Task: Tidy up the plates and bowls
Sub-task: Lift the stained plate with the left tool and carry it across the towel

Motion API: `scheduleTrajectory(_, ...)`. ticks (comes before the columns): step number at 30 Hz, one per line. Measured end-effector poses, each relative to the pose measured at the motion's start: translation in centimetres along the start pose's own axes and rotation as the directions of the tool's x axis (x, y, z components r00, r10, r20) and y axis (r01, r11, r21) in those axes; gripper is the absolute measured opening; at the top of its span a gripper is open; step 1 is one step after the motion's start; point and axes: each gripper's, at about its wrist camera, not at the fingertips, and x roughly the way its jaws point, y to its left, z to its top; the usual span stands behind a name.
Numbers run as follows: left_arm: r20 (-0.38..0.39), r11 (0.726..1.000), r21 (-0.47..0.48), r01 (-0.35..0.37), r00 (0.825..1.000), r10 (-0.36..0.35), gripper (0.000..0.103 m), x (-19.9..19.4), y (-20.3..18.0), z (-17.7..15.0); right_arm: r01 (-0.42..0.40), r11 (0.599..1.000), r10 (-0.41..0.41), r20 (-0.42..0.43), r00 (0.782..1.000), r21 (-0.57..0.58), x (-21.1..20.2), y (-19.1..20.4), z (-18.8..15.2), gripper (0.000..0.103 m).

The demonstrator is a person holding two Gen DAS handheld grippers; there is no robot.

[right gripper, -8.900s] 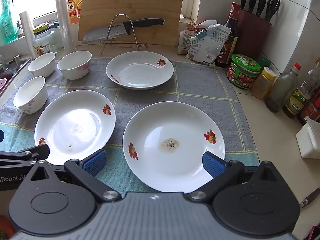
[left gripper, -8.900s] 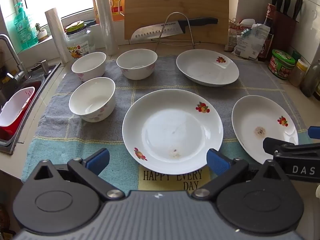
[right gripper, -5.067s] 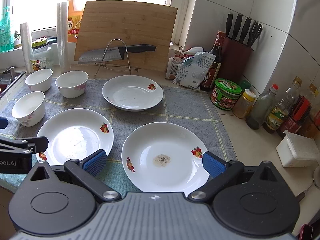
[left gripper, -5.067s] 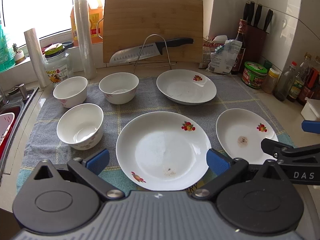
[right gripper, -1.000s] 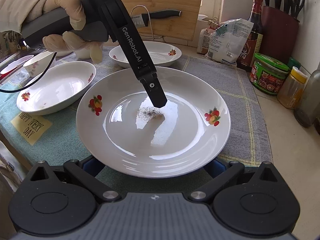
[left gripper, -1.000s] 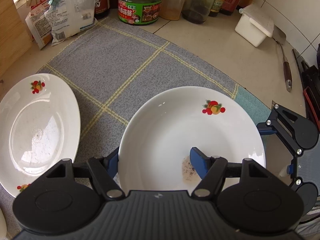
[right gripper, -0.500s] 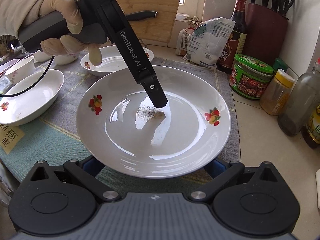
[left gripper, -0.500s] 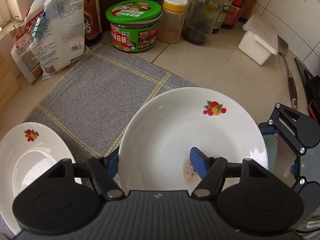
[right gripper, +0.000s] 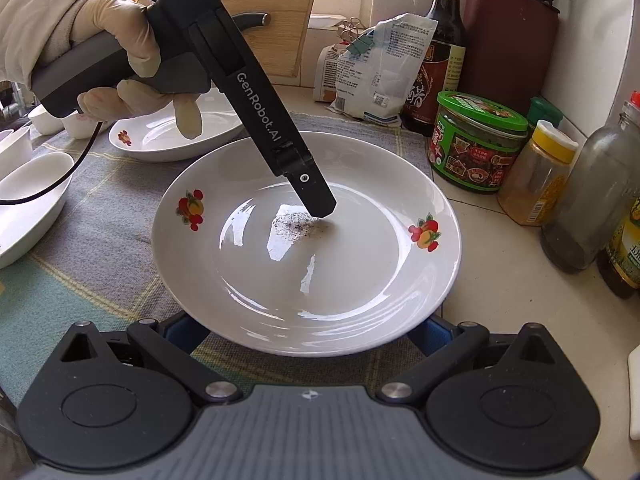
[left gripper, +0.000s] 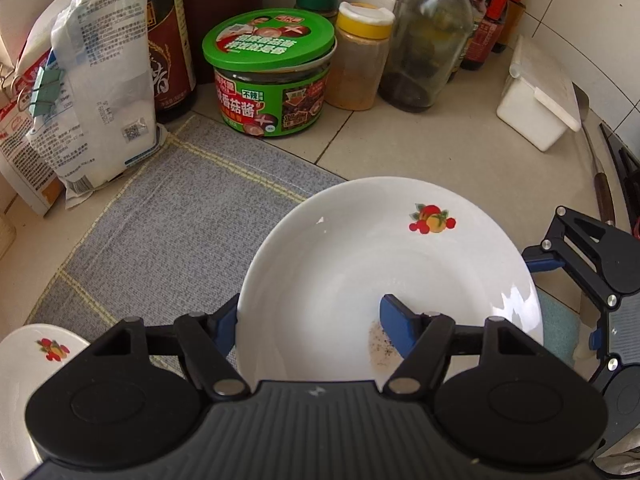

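A white plate with fruit prints and a dark speck patch [left gripper: 360,264] [right gripper: 348,264] is held up above the grey cloth. My left gripper [left gripper: 310,320] is shut on the plate, one finger under its rim and one finger [right gripper: 316,196] on its inside. My right gripper [right gripper: 304,336] is open, its fingers wide apart under the plate's near rim. Another fruit-print plate [right gripper: 172,136] lies on the cloth at the back left, and one more [right gripper: 28,204] at the left. Small white bowls [right gripper: 44,120] stand far left.
A green-lidded jar [left gripper: 272,80] [right gripper: 480,144], a yellow-capped jar [right gripper: 536,172], glass bottles [right gripper: 592,196], a dark sauce bottle [right gripper: 436,52] and a clipped white bag [right gripper: 376,68] crowd the back right. A white lidded box [left gripper: 540,104] sits on the counter. A knife block [right gripper: 512,40] stands by the wall.
Both grippers went from hovering open at the cloth's front edge to the right-hand plate. My left gripper closed on it. Over the last second the plate has moved right, toward the jars.
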Motion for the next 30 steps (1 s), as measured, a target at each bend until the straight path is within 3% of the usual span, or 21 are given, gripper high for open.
scheduleTrajectory(22,0.003,1.0,-0.001,-0.001,1.0,0.001,0.071,1.8,1.3,0.8,0.044,0.999,-0.044,-0.008,0.999,-0.001,1.3,-0.5,0.4,0.103)
scheduleTrajectory(30,0.04,1.0,0.012,-0.01,0.999,0.01,0.082,0.9,0.8,0.5,0.051,0.999,-0.051,-0.006,0.999,0.008,0.6,-0.2,0.1,0.103)
